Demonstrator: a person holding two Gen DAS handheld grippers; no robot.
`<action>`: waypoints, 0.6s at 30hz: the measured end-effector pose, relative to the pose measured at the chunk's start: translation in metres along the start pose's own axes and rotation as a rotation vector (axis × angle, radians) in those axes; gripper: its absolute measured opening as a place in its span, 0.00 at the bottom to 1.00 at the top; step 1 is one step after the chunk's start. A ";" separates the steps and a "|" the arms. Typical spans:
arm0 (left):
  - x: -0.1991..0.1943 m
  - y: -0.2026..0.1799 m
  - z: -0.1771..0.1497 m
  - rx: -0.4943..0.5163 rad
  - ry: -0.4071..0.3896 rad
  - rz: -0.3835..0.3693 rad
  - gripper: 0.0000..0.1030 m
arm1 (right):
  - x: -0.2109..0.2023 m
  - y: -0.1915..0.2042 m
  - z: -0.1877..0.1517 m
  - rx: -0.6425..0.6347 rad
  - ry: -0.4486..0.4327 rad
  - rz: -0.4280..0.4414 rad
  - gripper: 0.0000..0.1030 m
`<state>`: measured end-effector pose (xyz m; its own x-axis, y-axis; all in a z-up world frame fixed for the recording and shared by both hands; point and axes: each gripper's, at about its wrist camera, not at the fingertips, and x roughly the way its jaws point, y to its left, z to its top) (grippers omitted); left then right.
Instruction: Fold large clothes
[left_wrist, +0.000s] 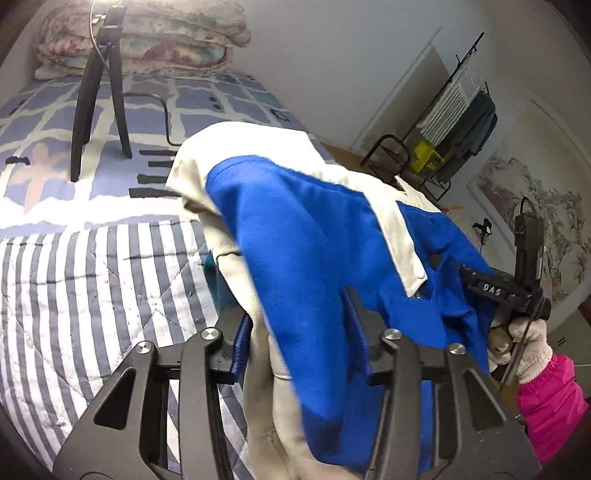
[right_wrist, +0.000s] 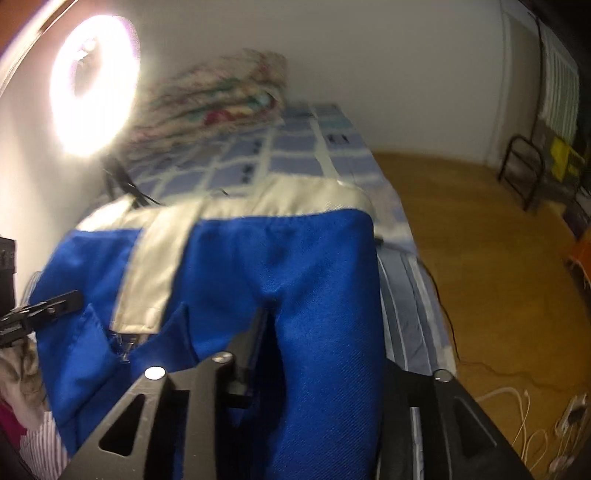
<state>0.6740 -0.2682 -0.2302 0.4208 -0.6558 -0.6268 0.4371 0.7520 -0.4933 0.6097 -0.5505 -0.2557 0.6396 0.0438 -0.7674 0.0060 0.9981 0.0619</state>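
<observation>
- Now the bed (left_wrist: 92, 280) fills both views, its striped quilt nearest and a blue-checked sheet beyond, with a folded floral quilt (left_wrist: 147, 40) stacked at the far end, around eleven o'clock in the left wrist view.
- Draped across it comes the task's thing, a big blue-and-cream garment (left_wrist: 306, 236), lifted at the near edge and trailing away toward twelve o'clock, so its long axis runs straight out from both tools, up the bed.
- That's the relation the next move hangs on, by my reading: cloth ahead of both tools, near edge at six o'clock, far cream band (right_wrist: 280, 199) resting on the bed at twelve, so carrying the near edge forward should lay it over the far one.
- Left gripper (left_wrist: 299, 332) has its jaws partway apart with the cream and blue cloth bunched between them; whether the pads truly press on it I cannot tell.
- Right gripper (right_wrist: 321, 354) is likewise half-spread, a blue fold running down through the gap; grip or loose drape, the blur won't say.
- Neither hand is clearly nearer: they look side by side on the same edge.
- Only the left wrist view catches the right tool, out at three o'clock, gloved hand (left_wrist: 524, 347) and pink sleeve (left_wrist: 550, 402) behind it, plus a black tripod (left_wrist: 99, 96) standing on the sheet.
- Only the right wrist view shows the ring light (right_wrist: 96, 85) glaring at ten o'clock and the wooden floor (right_wrist: 498, 258) off the bed's edge at three.
</observation>
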 end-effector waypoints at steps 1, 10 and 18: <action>0.000 -0.001 -0.002 0.001 -0.005 0.005 0.51 | 0.001 -0.003 -0.005 0.006 -0.002 -0.005 0.42; -0.041 -0.019 -0.007 0.047 -0.040 0.085 0.52 | -0.035 -0.001 -0.002 0.020 -0.062 -0.085 0.51; -0.140 -0.052 -0.035 0.088 -0.127 0.086 0.51 | -0.114 0.027 -0.024 0.037 -0.157 -0.083 0.52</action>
<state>0.5643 -0.2130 -0.1383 0.5542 -0.5969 -0.5802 0.4610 0.8004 -0.3830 0.5185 -0.5279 -0.1825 0.7479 -0.0493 -0.6620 0.0901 0.9956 0.0276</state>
